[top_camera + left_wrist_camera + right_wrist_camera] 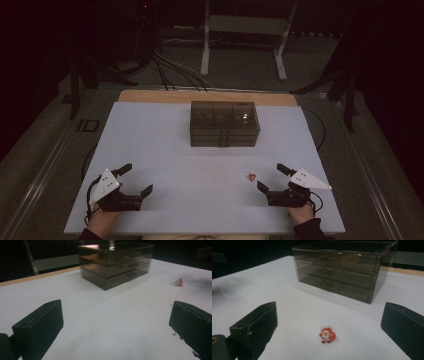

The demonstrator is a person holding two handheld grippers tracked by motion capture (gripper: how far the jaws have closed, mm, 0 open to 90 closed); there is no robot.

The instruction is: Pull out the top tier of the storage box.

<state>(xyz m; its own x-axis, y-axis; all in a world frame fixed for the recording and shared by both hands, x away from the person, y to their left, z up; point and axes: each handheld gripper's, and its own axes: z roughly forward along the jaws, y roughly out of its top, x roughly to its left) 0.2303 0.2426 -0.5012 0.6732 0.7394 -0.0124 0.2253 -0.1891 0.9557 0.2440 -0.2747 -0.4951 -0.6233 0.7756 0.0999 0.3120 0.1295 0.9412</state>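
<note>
- Right gripper (273,177) jaws wide apart, empty, resting on table (165,150).
- Left gripper (134,179) likewise released, nothing between jaws.
- Santa figure (327,335) lies flat just ahead of right gripper, untouched, well short of drawer box (224,123).

High view: above, looking forward-down. Gripper views: low, close, sharing drawer box (116,263) (342,268).

My left tongs (135,180) and right tongs (271,177) were matt black, each with two blocky jaws and a grey three-cornered plate dotted with small markers. A dark cable looped beside each. My sleeves (310,230) were dark.
</note>
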